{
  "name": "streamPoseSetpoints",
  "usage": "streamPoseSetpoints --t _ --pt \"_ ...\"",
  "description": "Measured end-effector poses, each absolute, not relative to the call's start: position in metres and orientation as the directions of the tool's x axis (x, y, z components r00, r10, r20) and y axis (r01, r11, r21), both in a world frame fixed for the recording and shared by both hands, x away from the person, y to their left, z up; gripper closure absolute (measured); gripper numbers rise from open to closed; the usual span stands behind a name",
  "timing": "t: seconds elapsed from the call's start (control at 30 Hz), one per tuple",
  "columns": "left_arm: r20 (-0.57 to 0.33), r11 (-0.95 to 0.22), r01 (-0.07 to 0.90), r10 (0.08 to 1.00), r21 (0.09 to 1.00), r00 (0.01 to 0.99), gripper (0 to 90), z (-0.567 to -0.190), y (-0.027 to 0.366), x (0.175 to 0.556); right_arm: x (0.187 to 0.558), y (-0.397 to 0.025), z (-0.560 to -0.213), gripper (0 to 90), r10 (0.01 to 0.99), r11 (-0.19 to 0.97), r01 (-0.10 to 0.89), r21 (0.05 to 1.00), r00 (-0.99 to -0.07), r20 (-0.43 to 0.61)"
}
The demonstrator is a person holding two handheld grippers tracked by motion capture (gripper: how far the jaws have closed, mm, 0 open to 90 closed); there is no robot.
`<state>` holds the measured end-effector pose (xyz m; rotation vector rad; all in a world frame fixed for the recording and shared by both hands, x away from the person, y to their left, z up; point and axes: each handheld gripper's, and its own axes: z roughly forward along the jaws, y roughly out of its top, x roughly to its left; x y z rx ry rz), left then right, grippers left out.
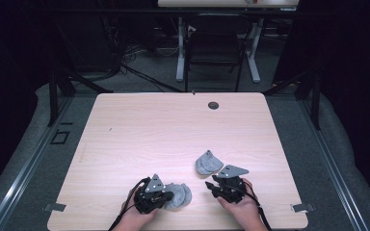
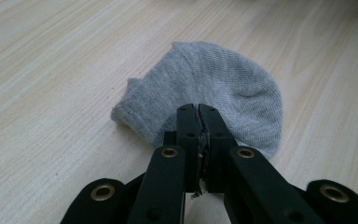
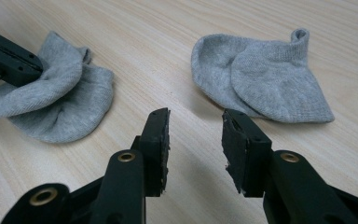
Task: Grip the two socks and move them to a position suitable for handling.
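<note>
My left tongs [image 2: 198, 109] clamped on the near grey sock [image 2: 214, 88] by the table's [image 1: 173, 125] front edge, my right tongs [image 3: 196, 126] agape just short of the second sock [image 3: 261, 79], bare tabletop stretching beyond.

The left gripper [image 2: 198, 112] rises from the bottom edge, its 2 black jaws pressed together with a thin edge of grey cloth between the tips. Just past them a grey sock [image 2: 214, 88] lies folded on the pale wood table [image 2: 51, 60], cuff to the left, rounded end to the right.
</note>
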<state>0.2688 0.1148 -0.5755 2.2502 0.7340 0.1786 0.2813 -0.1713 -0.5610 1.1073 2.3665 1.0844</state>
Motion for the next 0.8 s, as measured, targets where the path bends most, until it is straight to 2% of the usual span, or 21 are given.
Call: streamPoseSetpoints --t 0.4,0.63,0.8 --pt "-0.100 -0.566 0.442 0.533 0.695 0.840 87.9 -0.575 0.121 0.259 0.280 -0.172 -0.557 67.4 0.752 0.417 0.519 0.746 -0.658 0.037" --pt "-0.106 -0.533 0.437 0.540 0.724 0.835 83.8 -0.565 0.125 0.262 0.286 -0.176 -0.551 78.2 0.761 0.401 0.525 0.751 -0.647 0.046" --pt "-0.114 -0.496 0.439 0.557 0.749 0.823 83.2 -0.557 0.134 0.264 0.297 -0.177 -0.548 82.6 0.773 0.411 0.537 0.737 -0.634 0.031"
